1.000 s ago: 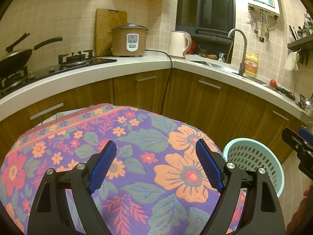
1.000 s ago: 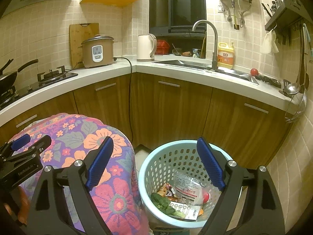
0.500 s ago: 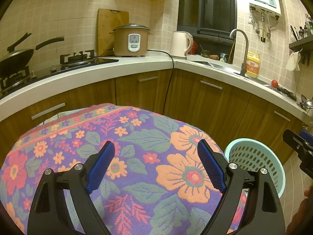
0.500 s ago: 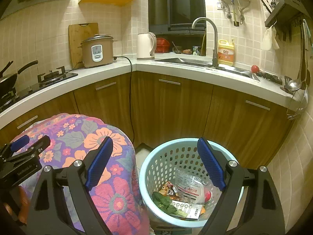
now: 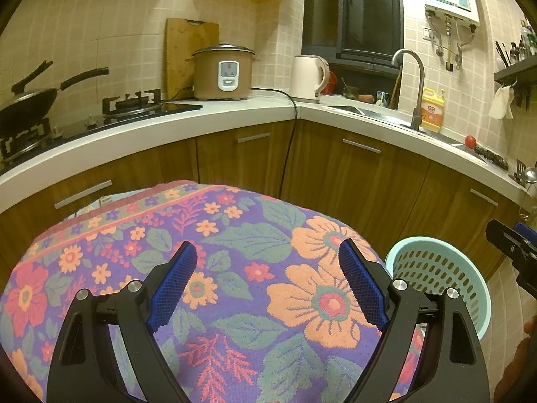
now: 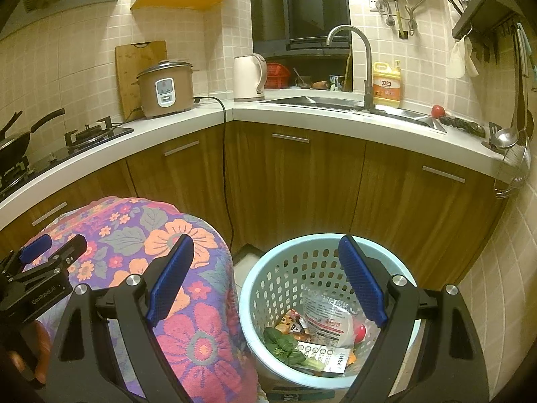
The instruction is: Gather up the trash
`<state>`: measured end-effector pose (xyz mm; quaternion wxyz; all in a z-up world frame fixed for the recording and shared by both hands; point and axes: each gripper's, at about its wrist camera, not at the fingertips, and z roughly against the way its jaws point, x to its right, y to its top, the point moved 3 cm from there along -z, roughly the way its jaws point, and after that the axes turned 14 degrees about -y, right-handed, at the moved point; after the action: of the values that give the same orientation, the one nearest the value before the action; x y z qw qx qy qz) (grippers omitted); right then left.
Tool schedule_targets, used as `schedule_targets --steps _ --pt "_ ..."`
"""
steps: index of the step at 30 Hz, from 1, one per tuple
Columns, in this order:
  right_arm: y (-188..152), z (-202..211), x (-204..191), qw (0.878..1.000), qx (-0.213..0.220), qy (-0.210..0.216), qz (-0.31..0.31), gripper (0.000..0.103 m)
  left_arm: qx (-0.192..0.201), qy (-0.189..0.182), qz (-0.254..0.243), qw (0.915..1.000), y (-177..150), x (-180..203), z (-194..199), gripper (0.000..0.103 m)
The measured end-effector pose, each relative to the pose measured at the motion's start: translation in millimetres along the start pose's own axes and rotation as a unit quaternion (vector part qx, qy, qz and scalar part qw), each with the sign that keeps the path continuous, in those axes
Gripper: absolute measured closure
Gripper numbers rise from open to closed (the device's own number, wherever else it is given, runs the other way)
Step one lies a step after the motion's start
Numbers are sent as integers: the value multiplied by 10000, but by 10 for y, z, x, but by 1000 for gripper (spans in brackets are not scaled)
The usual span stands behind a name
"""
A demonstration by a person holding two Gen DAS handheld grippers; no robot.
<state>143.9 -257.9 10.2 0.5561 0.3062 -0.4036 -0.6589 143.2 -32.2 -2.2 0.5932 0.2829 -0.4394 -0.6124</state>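
Trash (image 6: pixel 322 332) lay in the blue basket (image 6: pixel 268 288) beside the flowered cloth (image 5: pixel 235 268), and both grippers (image 5: pixel 263 280) (image 6: pixel 265 278) had jaws spread, empty.

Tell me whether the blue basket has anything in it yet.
Partly filled. The right wrist view shows the blue basket standing upright with a clear printed wrapper, green leaves and other scraps at its bottom.

A flowered cloth (image 5: pixel 235 268) covers the bench (image 6: pixel 208 352), with nothing lying on the cloth. Just right of the bench, a pale blue basket (image 6: pixel 268 288) stands on the floor (image 6: pixel 243 265).
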Motion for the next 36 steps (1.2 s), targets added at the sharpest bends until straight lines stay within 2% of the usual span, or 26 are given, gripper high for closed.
schedule_targets --steps 30,36 --pt "19 -6 -38 10000 -43 64 36 20 43 30 -33 10000 7 16 5 16" --pt "20 -17 -32 10000 -29 60 49 20 57 -89 -132 9999 21 32 12 13"
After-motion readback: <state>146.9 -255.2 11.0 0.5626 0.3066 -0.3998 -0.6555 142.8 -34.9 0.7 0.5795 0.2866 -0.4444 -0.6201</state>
